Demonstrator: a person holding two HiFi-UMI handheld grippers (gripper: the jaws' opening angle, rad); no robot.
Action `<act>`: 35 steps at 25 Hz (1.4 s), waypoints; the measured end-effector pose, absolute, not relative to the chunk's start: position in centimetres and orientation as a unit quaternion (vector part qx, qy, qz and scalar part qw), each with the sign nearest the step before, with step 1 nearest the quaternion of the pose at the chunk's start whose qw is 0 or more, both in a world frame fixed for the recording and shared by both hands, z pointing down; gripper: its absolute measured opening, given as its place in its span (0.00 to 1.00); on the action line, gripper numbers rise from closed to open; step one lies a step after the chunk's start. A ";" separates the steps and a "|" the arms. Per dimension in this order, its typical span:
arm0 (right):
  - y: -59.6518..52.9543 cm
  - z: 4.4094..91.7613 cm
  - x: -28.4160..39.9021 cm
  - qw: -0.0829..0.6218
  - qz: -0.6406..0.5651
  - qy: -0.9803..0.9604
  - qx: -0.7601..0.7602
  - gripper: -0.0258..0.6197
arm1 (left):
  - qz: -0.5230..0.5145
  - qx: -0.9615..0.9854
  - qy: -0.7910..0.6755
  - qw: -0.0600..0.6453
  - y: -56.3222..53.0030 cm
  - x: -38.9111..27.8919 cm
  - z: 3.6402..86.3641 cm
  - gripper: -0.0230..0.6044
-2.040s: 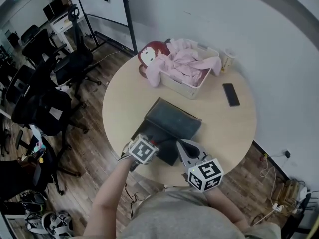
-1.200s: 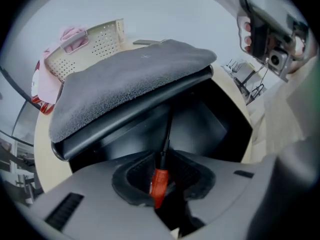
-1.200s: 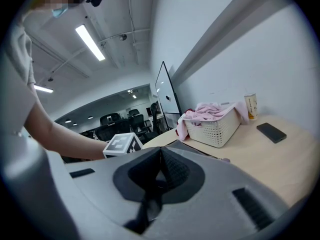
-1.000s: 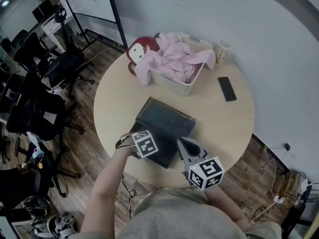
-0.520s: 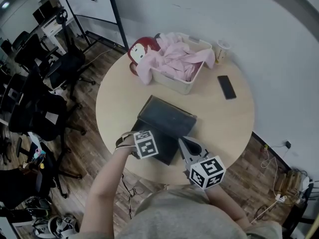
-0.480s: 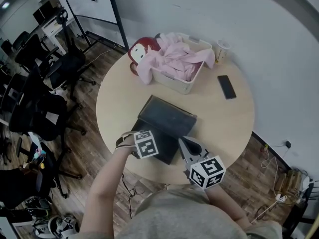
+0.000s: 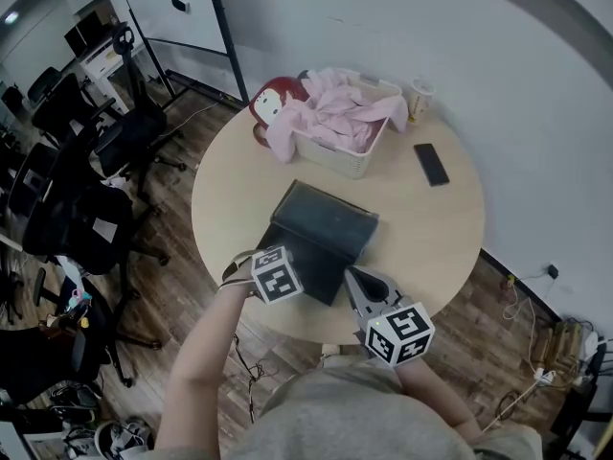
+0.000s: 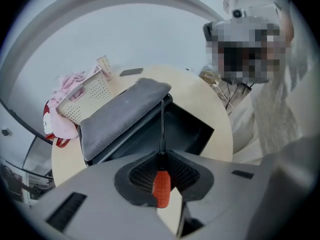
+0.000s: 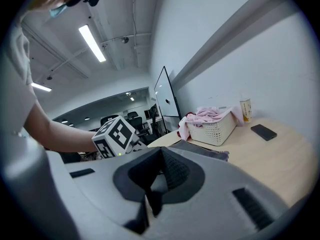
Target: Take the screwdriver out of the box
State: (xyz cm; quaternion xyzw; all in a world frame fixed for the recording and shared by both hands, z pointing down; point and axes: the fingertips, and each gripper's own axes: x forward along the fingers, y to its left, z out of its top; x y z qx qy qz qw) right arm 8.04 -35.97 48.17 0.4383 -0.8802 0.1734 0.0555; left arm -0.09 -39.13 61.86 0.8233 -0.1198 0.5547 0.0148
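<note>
A black box (image 7: 321, 238) stands open on the round table (image 7: 431, 228), its grey lid (image 8: 120, 115) tilted back over the dark, hollow inside (image 8: 187, 129). My left gripper (image 8: 161, 160) is shut on a screwdriver (image 8: 161, 186) with a red handle. The thin shaft points out over the box, and the tool hangs above it. In the head view the left gripper (image 7: 276, 274) hovers over the box's near left corner. My right gripper (image 7: 368, 291) sits just right of the box near the table's front edge. Its jaws (image 9: 150, 199) are shut with nothing between them.
A white basket (image 7: 340, 132) of pink clothes and a red-haired doll (image 7: 273, 99) stand at the table's far side. A paper cup (image 7: 418, 99) and a black phone (image 7: 428, 164) lie to its right. Office chairs (image 7: 86, 190) crowd the floor at left.
My left gripper has lifted with the screwdriver in it, up from the box. The right gripper has drifted a little along the table's front edge.
</note>
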 end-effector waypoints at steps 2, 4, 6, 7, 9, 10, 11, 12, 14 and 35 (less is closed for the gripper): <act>-35.1 48.0 7.9 0.055 0.172 -0.879 0.441 0.04 | 0.539 0.831 -0.137 0.017 -38.8 -0.3 61.0 0.12; -34.1 47.9 7.6 0.054 0.173 -0.877 0.444 0.04 | 0.519 0.839 -0.160 0.023 -38.4 -0.6 60.0 0.12; -33.0 47.9 7.3 0.053 0.173 -0.876 0.448 0.04 | 0.488 0.852 -0.185 0.038 -37.9 -1.0 58.9 0.12; -32.5 47.8 7.1 0.052 0.173 -0.875 0.449 0.04 | 0.471 0.858 -0.198 0.045 -37.6 -1.2 58.3 0.12; -31.4 47.8 6.5 0.052 0.173 -0.874 0.451 0.04 | 0.440 0.868 -0.224 0.053 -37.0 -1.7 57.3 0.12; -30.8 47.8 6.3 0.052 0.172 -0.874 0.452 0.04 | 0.427 0.871 -0.236 0.054 -36.7 -1.9 56.9 0.12; -30.2 47.9 6.1 0.052 0.172 -0.873 0.453 0.04 | 0.415 0.874 -0.249 0.054 -36.3 -2.2 56.5 0.12; -29.7 47.9 5.9 0.052 0.172 -0.872 0.455 0.04 | 0.402 0.876 -0.261 0.055 -35.9 -2.5 56.2 0.12; -28.6 47.8 5.5 0.049 0.171 -0.870 0.459 0.04 | 0.377 0.880 -0.284 0.060 -35.0 -3.1 55.6 0.12; -14.7 46.1 0.5 0.042 0.151 -0.868 0.472 0.04 | 0.153 0.885 -0.423 0.122 -18.1 -8.4 48.9 0.12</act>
